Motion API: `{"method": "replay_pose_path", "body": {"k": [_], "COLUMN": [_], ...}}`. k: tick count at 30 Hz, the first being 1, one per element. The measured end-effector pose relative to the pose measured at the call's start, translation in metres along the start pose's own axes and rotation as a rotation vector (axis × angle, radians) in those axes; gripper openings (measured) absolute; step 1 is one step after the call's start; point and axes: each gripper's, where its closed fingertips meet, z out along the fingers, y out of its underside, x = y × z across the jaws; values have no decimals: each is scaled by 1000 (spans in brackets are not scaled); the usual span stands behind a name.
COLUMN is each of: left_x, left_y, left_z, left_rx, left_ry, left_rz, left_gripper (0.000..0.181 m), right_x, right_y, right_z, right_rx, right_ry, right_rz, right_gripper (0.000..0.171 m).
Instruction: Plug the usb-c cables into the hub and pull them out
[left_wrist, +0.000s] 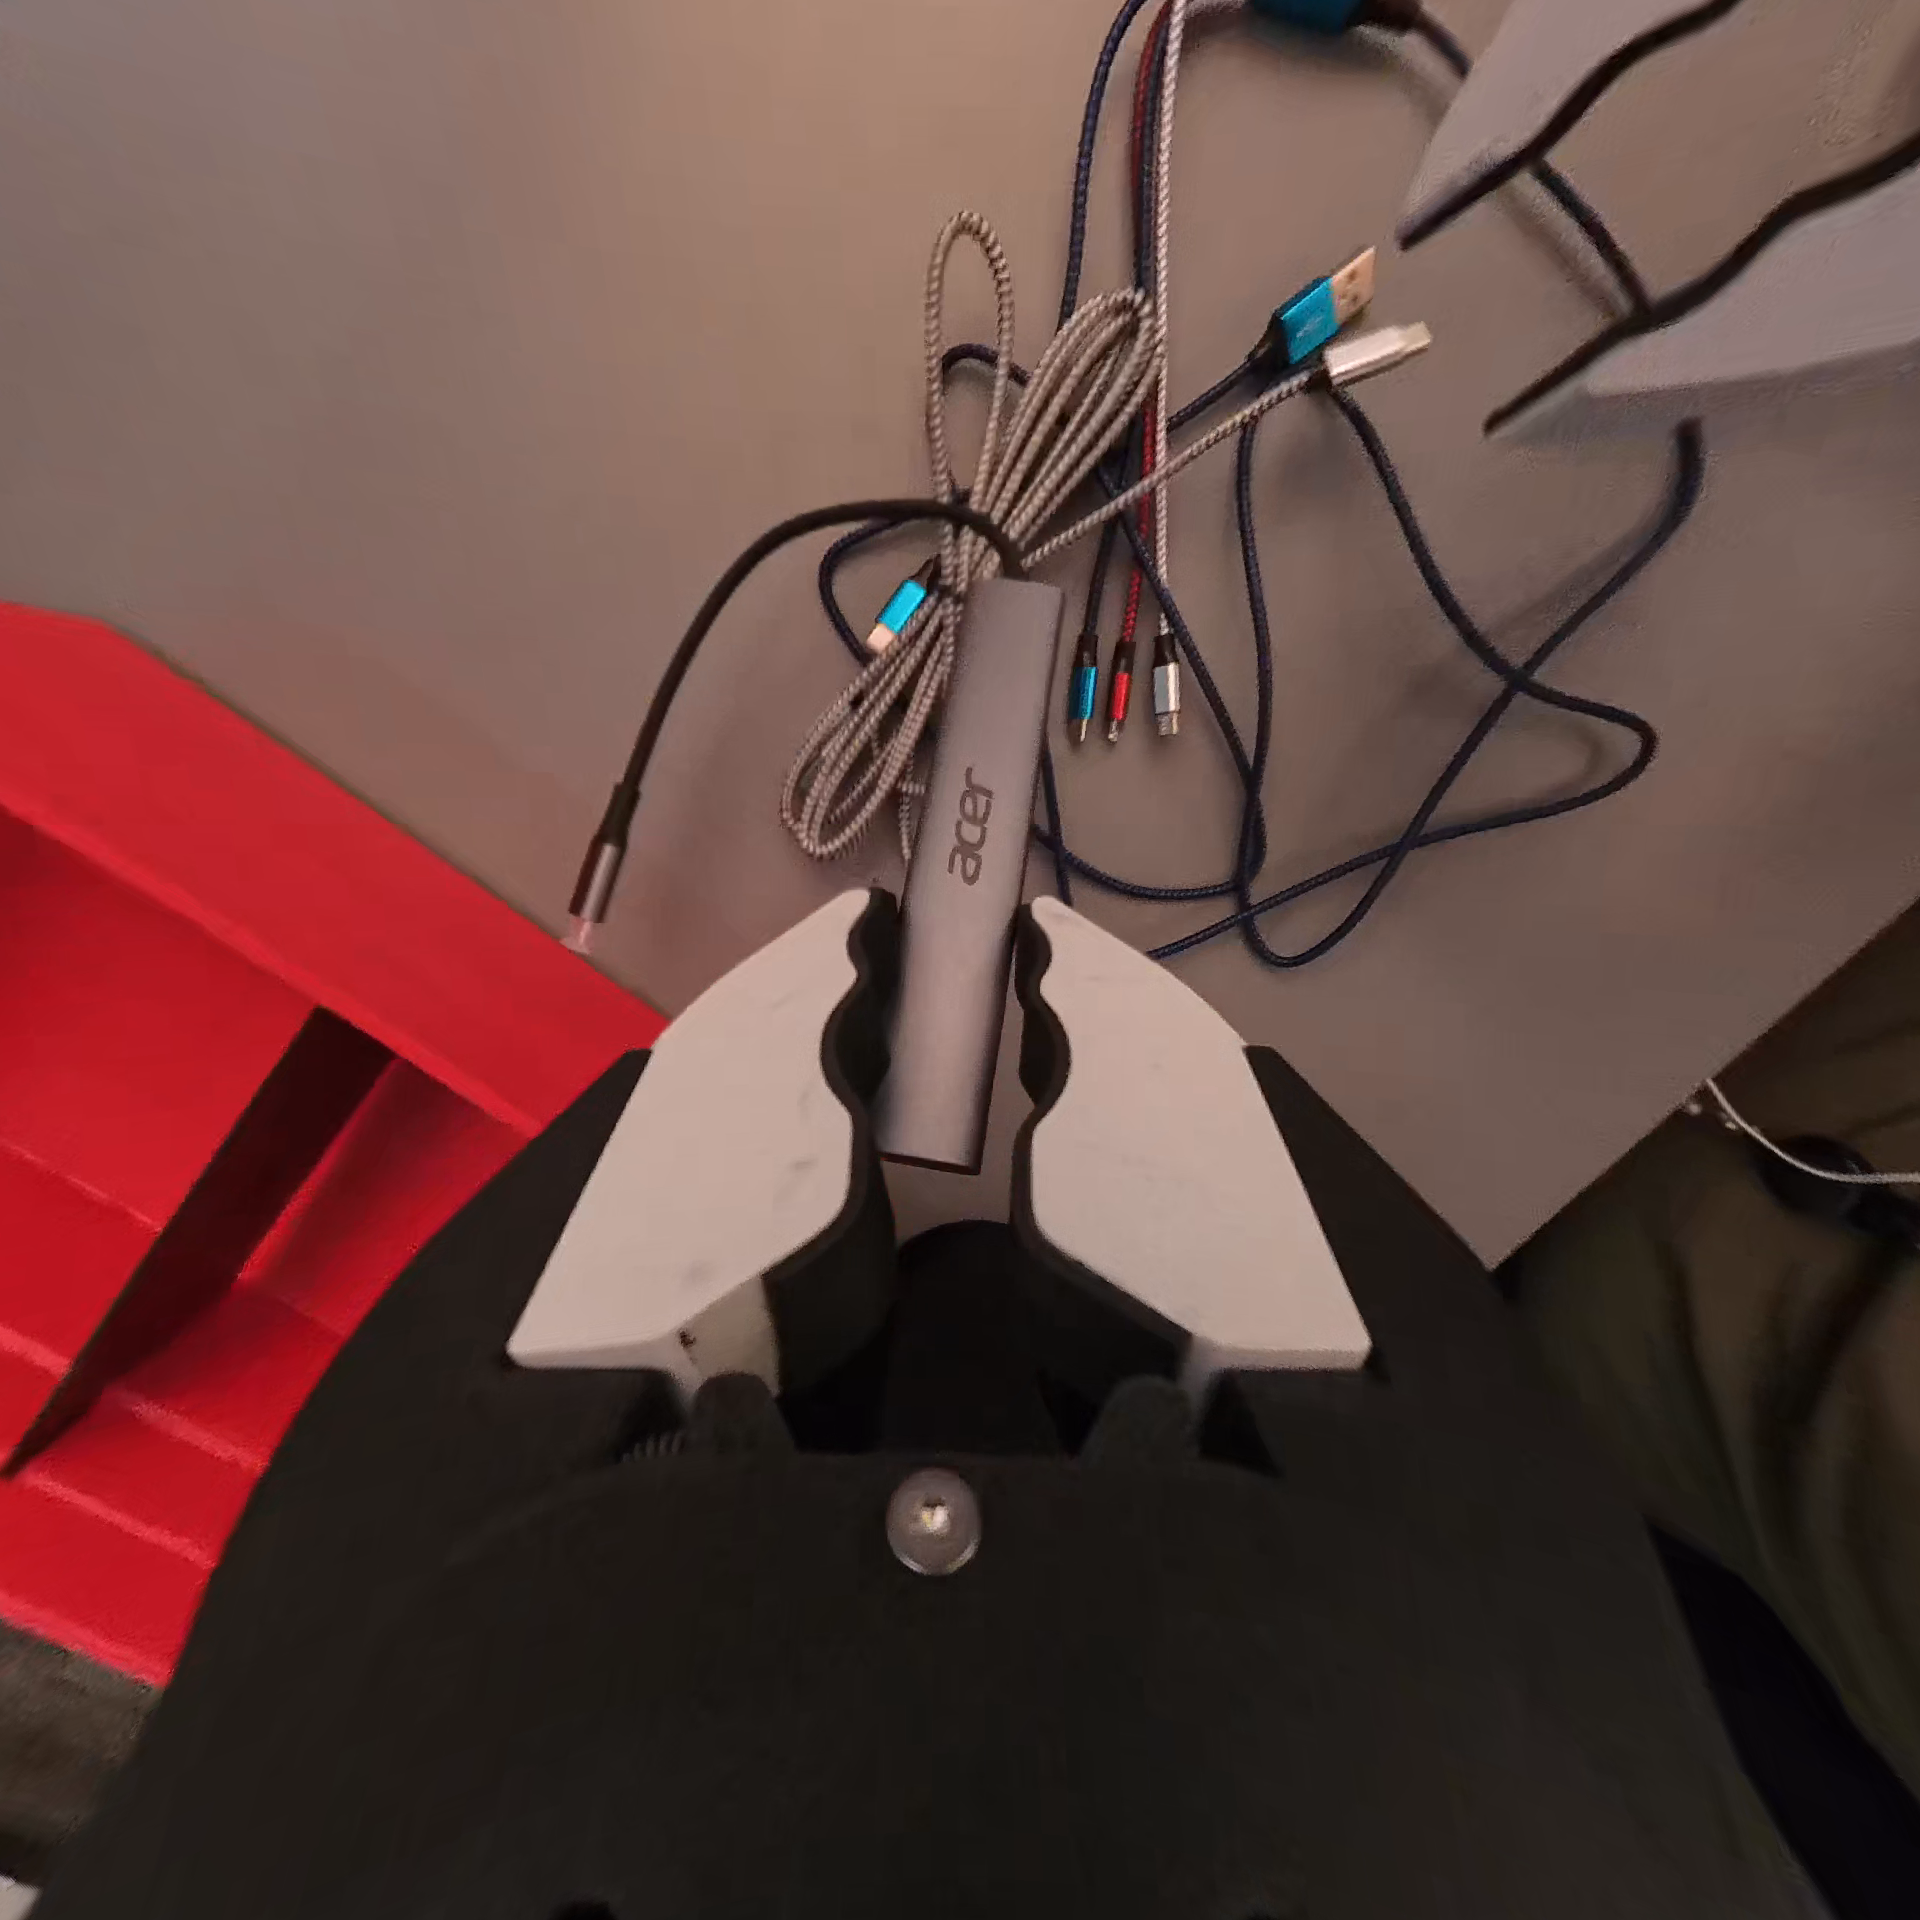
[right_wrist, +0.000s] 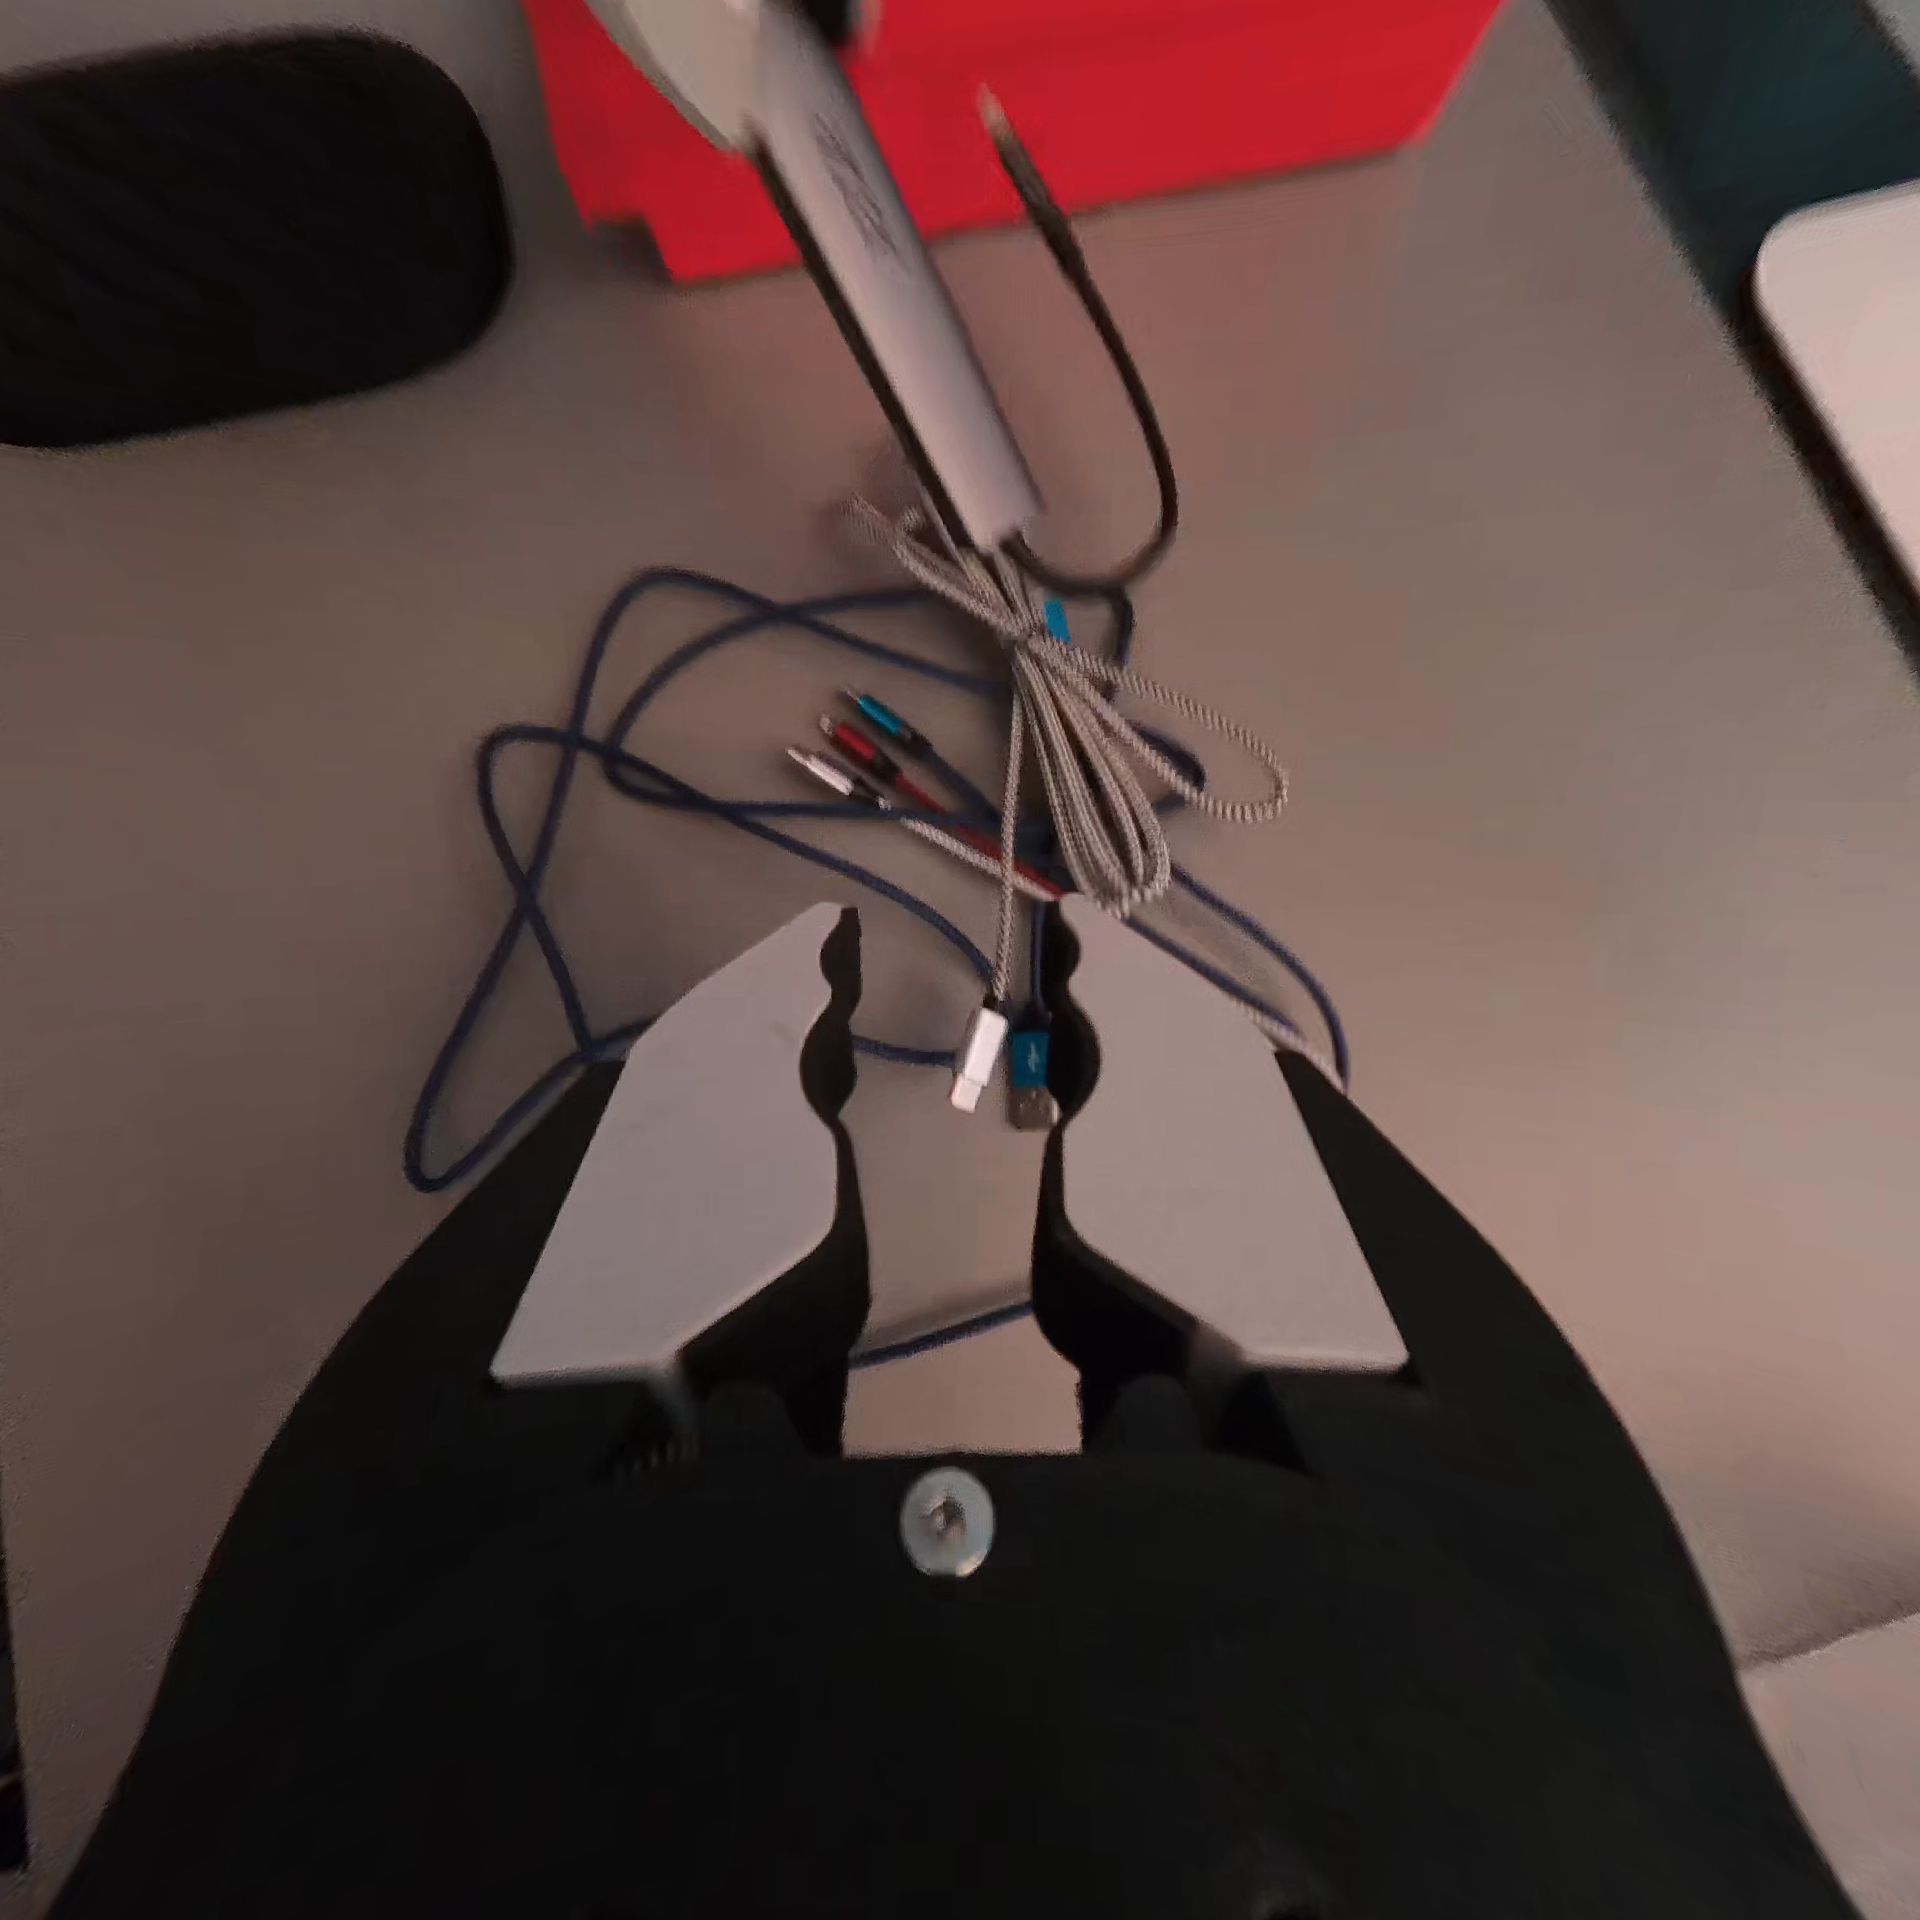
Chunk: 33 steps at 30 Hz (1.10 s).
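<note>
Between the two pale fingers of our left tool (left_wrist: 940, 930) sits the hub (left_wrist: 966, 883), a slim grey metal bar with squared ends, clamped along its near half and lifted off the grey tabletop (left_wrist: 416, 364). Its own black lead (left_wrist: 707, 644) arcs away to a free plug that hangs near the red bin (left_wrist: 156, 935). Our right tool (right_wrist: 951, 925) hovers low with its fingers spread to a middling gap and nothing gripped; a white-shelled plug (right_wrist: 977, 1055) and a blue-shelled plug (right_wrist: 1031, 1070) lie on the tabletop between them, side by side and nearly touching. We judge the main risk to be closing on both plugs at once, or on the wrong one, since they lie so close. The blue one ends in a broad flat connector that would not suit a usb-c port. A second risk is the tangle: the grey-and-white braided bundle (left_wrist: 966, 540) is draped against the hub's far end, mixed with dark blue braided loops (left_wrist: 1403, 779), so lifting one cable may drag the rest or tug the hub askew in its grip. Three short tips in blue, red and silver (left_wrist: 1122, 686) lie just beside the hub. All the cables are woven and limp, the plug shells smooth metal, the tool pads black with wavy edges.
</note>
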Motion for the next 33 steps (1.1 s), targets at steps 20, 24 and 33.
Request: {"method": "replay_pose_path", "body": {"k": [20,24,33], "left_x": [62,51,101], "left_y": [85,84,-48], "left_z": [83,93,11], "left_rx": [354,395,770], "left_ry": [23,-59,-4], "left_rz": [-325,-340,-21], "left_gripper": [24,38,41], "right_x": [36,35,14], "right_y": [54,35,24], "right_z": [-44,-76,-76], "right_rx": [-113,-32,35], "right_ry": [169,219,133], "right_rz": [143,155,125], "right_gripper": [10,7,7]}}
